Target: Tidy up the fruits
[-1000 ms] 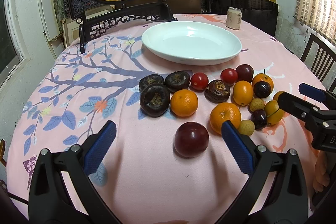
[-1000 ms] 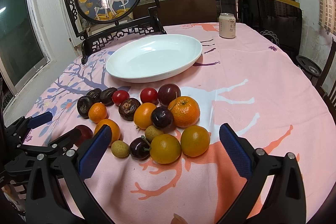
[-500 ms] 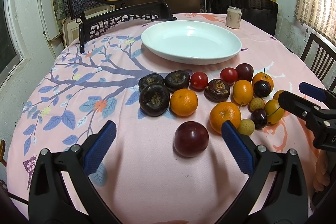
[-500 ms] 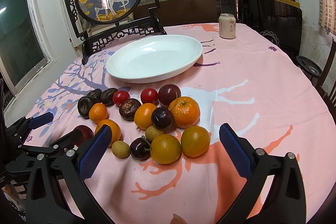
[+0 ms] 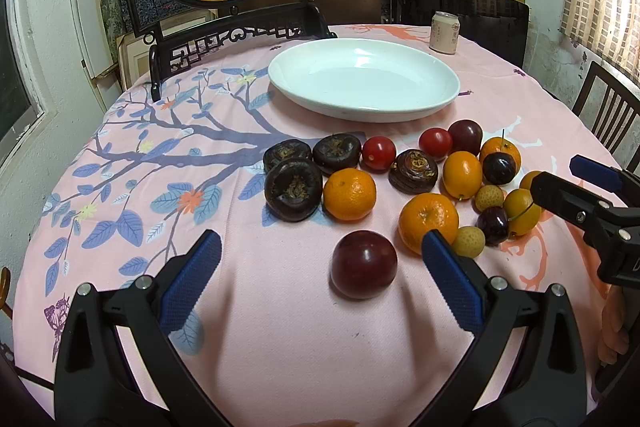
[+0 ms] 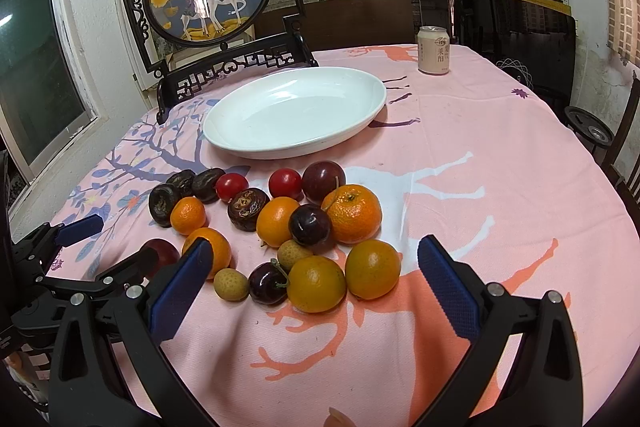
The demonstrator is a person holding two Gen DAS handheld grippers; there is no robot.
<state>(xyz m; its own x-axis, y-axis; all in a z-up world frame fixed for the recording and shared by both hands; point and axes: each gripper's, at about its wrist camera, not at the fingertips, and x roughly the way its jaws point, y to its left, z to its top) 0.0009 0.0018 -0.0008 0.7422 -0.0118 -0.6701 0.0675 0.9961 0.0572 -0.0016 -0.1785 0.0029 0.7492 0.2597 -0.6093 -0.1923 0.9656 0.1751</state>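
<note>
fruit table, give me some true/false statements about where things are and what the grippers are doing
1. The white plate has no fruit on it. True.
2. The left gripper is shut on the dark red plum. False: it is open, and the plum lies on the tablecloth between its fingers.
3. The drink can stands upright beyond the plate. True.
4. The right gripper holds an orange. False: it is open and holds nothing; the yellow-orange fruit rests on the cloth.
5. All the fruits are oranges. False: there are also red tomatoes and dark brown fruits.
</note>
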